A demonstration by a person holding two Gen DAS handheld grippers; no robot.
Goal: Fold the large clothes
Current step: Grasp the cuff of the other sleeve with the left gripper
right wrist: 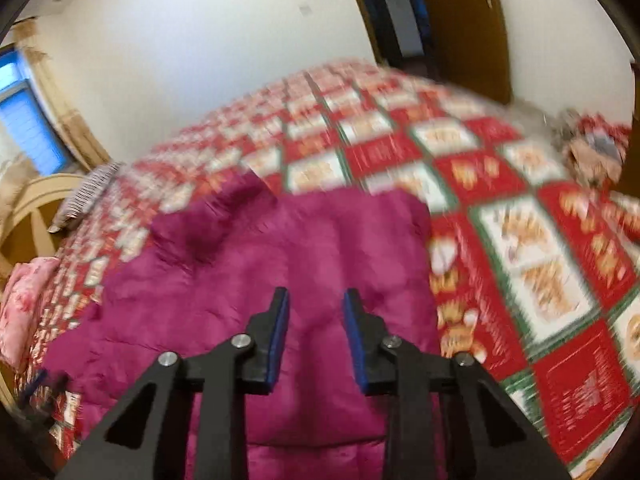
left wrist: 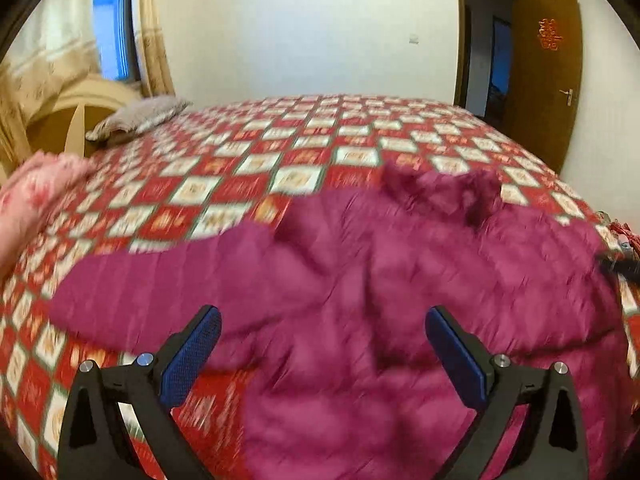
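A large magenta padded jacket lies spread on the bed, one sleeve stretched out to the left and its furry collar at the far side. My left gripper is wide open and empty, hovering above the jacket's near part. In the right wrist view the jacket fills the middle. My right gripper is open with a narrower gap and empty, just above the jacket body. Both views are blurred by motion.
The bed has a red, white and green checked cover. A grey pillow and a pink quilt lie at the left. A pile of things sits at the bed's right. A brown door stands open.
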